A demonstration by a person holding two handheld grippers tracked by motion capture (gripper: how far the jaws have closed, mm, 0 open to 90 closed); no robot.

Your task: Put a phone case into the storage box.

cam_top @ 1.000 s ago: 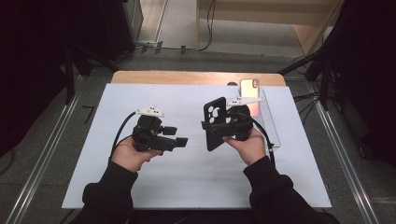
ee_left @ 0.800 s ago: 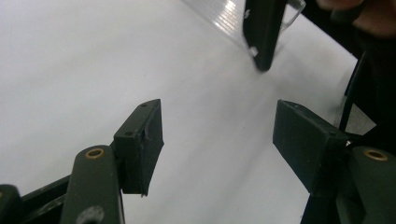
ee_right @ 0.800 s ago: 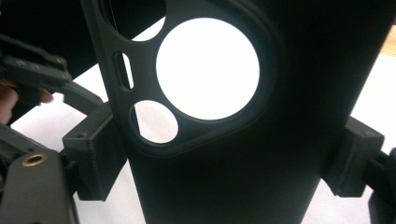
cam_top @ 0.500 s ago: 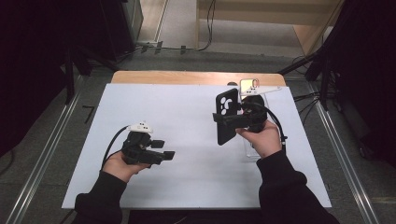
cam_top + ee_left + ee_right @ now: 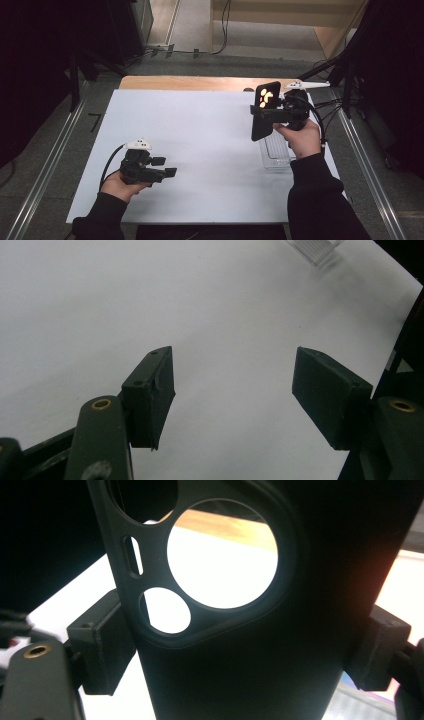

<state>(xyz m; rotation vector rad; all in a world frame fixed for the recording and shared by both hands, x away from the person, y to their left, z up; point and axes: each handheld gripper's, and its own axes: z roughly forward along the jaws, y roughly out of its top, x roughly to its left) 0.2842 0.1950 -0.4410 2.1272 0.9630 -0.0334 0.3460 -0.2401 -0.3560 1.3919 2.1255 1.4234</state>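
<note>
- High view, nearest zone: the left gripper (image 5: 169,173) sits low over the white mat (image 5: 200,150), close to the mat's near-left corner, held in the person's left hand (image 5: 117,186). Its jaws stand apart with nothing between them.
- Left gripper view confirms this: both black pads (image 5: 150,395) are spread wide and bare white mat shows in the gap. A corner of the clear tray (image 5: 314,249) appears at the top edge, well apart from the pads.
- High view, middle zone: the clear tray (image 5: 276,152) lies on the mat along its right edge, just beside the right hand (image 5: 300,140) and partly under it.
- High view, far zone: the right gripper (image 5: 260,111) is held up above the mat's far-right part, over the far end of the tray. Its jaws are closed on a black phone case (image 5: 264,110), which stands upright on its long axis, clear of the mat, camera cut-outs at the top.
- Right gripper view: the phone case (image 5: 260,645) is clamped across its width, one pad (image 5: 102,640) pressing each long edge. White mat and the wooden table edge (image 5: 225,525) show through the large round cut-out.
- High view, beyond the mat: a strip of wooden table (image 5: 190,82) runs along the mat's far edge.
</note>
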